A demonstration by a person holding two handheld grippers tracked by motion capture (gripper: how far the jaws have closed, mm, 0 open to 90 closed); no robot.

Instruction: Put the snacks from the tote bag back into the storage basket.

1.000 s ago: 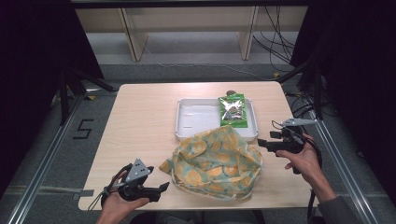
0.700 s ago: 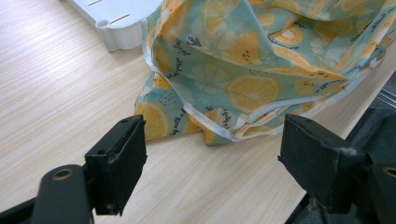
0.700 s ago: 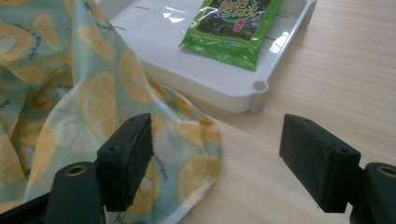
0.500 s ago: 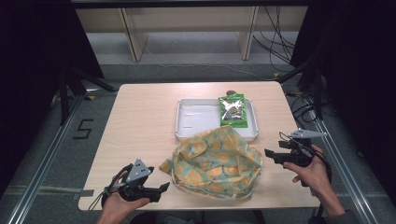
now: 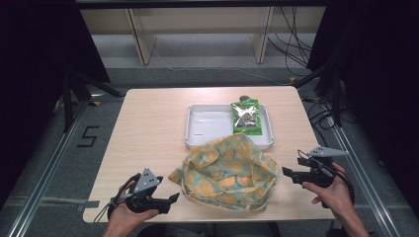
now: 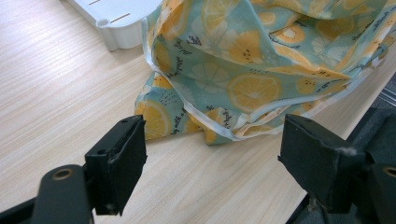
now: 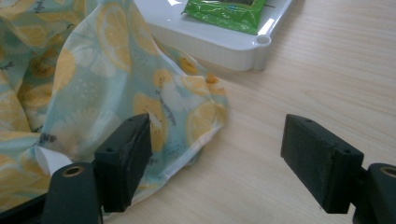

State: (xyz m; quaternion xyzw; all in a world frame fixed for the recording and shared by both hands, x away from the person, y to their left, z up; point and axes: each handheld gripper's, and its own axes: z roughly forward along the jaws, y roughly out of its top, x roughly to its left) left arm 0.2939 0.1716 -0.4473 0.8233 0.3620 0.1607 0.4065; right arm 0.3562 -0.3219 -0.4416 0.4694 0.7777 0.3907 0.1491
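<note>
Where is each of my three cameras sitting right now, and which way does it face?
High view: fixed above the person's side, looking forward and down on the table; both hands show, with the left gripper and right gripper open.
Left gripper view: rides the left gripper, looking past its open jaws at the lemon-print cloth and a corner of the white tray.
Right gripper view: rides the right gripper, jaws open, facing the cloth's other edge, the tray and the green packet.
Shared: all three show cloth and tray.

Left black two-jaw handheld gripper (image 5: pixel 170 199): grey three-cornered plate on top, thin black cable trailing behind. Right black two-jaw handheld gripper (image 5: pixel 288 172): same plate, looped black cable. Jaws are blocky, flat-faced, with brass-ringed pivot holes at each base.
</note>
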